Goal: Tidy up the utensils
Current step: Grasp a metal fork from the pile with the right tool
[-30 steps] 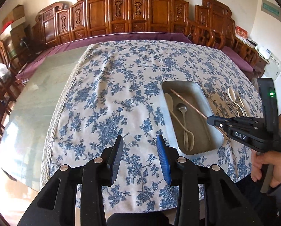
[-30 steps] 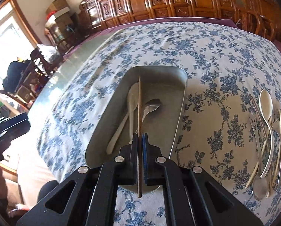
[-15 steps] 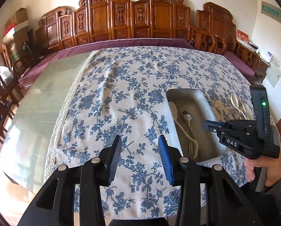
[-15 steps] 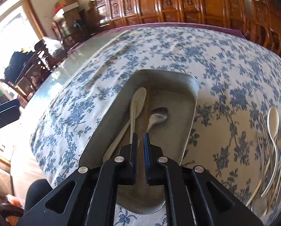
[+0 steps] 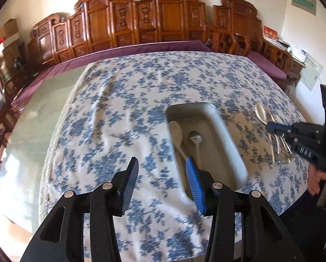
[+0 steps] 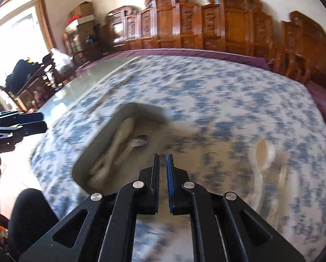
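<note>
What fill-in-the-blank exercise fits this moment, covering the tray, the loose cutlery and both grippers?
1. The white spoon and metal spoon lie inside the grey rectangular metal ____.
2. The floral tablecloth is white and ____.
3. The right gripper holds ____.
4. The left gripper's jaws stand ____.

Missing words: tray; blue; nothing; open

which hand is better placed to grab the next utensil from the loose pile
Right. The right gripper hovers at the loose utensils beside the tray, fingers nearly shut and empty. The left gripper sits open on the tray's far side from them.
</note>
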### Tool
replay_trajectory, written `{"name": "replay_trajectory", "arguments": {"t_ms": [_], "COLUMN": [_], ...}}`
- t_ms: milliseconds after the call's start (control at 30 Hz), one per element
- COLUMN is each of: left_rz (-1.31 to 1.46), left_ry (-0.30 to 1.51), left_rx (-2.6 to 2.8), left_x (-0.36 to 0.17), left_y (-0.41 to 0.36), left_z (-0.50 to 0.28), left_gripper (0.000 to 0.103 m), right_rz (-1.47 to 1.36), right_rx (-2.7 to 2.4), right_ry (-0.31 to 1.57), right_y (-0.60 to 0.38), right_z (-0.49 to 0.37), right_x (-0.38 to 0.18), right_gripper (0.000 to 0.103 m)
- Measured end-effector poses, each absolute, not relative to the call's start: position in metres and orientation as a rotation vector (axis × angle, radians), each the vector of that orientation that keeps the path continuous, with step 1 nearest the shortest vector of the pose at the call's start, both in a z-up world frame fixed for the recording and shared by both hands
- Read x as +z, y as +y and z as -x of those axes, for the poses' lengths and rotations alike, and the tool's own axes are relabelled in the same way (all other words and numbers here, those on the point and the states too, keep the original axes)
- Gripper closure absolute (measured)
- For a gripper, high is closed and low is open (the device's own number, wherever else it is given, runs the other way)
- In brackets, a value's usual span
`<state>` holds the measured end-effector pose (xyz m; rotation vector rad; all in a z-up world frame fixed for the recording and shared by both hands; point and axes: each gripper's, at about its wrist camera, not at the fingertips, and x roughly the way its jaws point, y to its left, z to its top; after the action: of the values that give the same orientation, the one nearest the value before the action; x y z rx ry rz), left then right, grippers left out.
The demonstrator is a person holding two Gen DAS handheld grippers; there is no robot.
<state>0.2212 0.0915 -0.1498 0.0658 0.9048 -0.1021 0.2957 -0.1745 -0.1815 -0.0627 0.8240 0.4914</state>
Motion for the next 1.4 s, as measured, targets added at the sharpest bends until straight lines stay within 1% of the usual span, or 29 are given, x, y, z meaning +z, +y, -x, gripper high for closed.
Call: {"name": "replay_trajectory", "arguments": {"t_ms": [33, 67, 100, 133, 200, 267, 433, 667, 767, 900, 967, 1233, 1300, 1400], "left_rz": [-0.067, -0.070, -0.074, -0.079, -0.080, -0.077, -0.090, -0.089, -0.103, -0.099, -0.103, -0.088, -0.095, -0.106], "left_ry": [0.904, 0.897, 0.895, 0.898, 0.910, 0.911, 0.921, 0.939, 0.935, 0.954, 0.959, 0.977, 0.981, 0.982], "left_rx": [-0.111, -0.125, -0.131, -0.140, -0.159, -0.177, -0.214, -0.246, -0.247, -0.250, -0.247, -0.237, -0.240, -0.237], "left_x": [-0.150, -0.151, -0.152, -0.154, -0.158, -0.161, -0.168, -0.181, -0.185, -0.192, -0.195, -0.202, -0.203, -0.204], "left_y": [0.086, 0.079, 0.074, 0.067, 0.055, 0.042, 0.010, -0.028, -0.042, -0.057, -0.061, -0.070, -0.072, -0.073], "left_z": [-0.223, -0.224, -0.226, -0.228, -0.232, -0.237, -0.248, -0.267, -0.271, -0.276, -0.277, -0.277, -0.276, -0.277], "left_gripper": [0.048, 0.039, 0.036, 0.036, 0.033, 0.031, 0.031, 0.031, 0.031, 0.031, 0.031, 0.031, 0.031, 0.031], "right_rz": [0.058, 0.052, 0.046, 0.049, 0.068, 0.065, 0.029, 0.050, 0.020, 0.097, 0.121, 0.157, 0.167, 0.139], "right_rx": [0.472, 0.446, 0.414, 0.386, 0.331, 0.303, 0.269, 0.276, 0.290, 0.293, 0.299, 0.301, 0.303, 0.318], "right_ry": [0.821, 0.816, 0.812, 0.807, 0.790, 0.800, 0.865, 0.936, 0.932, 0.916, 0.937, 0.937, 0.945, 0.960], "right_y": [-0.185, -0.198, -0.214, -0.227, -0.249, -0.269, -0.309, -0.314, -0.317, -0.312, -0.310, -0.308, -0.307, -0.309], "right_z": [-0.299, -0.302, -0.306, -0.310, -0.315, -0.322, -0.334, -0.339, -0.342, -0.342, -0.343, -0.343, -0.343, -0.343], "right_x": [-0.181, -0.181, -0.181, -0.182, -0.185, -0.193, -0.224, -0.263, -0.267, -0.278, -0.284, -0.284, -0.283, -0.281], "right_gripper": [0.094, 0.094, 0.094, 0.093, 0.085, 0.085, 0.084, 0.084, 0.084, 0.084, 0.084, 0.084, 0.091, 0.094]}}
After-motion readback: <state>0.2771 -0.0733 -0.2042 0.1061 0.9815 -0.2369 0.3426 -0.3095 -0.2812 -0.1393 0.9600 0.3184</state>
